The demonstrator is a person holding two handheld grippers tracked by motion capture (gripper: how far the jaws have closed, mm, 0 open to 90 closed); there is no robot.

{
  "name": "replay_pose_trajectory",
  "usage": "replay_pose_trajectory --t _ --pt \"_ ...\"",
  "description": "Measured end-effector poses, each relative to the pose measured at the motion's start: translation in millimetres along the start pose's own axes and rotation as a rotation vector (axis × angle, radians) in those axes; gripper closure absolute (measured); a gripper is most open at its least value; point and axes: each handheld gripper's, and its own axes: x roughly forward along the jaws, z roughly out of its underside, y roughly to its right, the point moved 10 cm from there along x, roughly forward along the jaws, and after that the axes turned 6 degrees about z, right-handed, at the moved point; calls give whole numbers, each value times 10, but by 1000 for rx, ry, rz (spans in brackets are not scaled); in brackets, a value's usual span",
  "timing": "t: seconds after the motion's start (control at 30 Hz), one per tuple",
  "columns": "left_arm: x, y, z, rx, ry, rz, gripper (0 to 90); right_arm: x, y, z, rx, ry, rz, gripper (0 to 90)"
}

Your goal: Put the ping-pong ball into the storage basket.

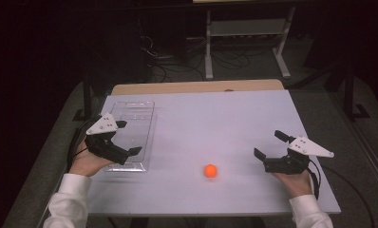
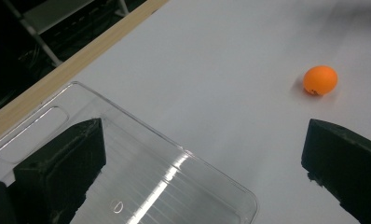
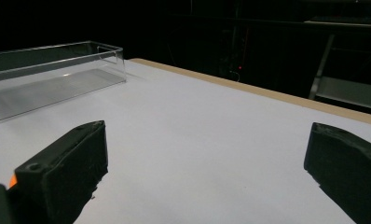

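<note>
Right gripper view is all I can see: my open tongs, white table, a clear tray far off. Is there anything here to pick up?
Observer: Yes, an orange ball lies on the white table, on the side near the person, between the two hands.
Operator: Which tongs are closer to it?
Observer: In the high view the right tongs look somewhat closer, with the ball off toward the person's left of them.
Operator: And the other ones?
Observer: The left tongs are open, held over the near end of the clear tray.
</note>
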Motion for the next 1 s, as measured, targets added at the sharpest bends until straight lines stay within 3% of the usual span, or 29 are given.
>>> replay_pose_trajectory --t 0.57,1.0 --pt "90 49 -147 41 -27 22 0 5 -10 3 -2 -2 -3 0" --pt "201 130 -281 99 -62 43 0 1 -14 -2 -1 0 -4 0"
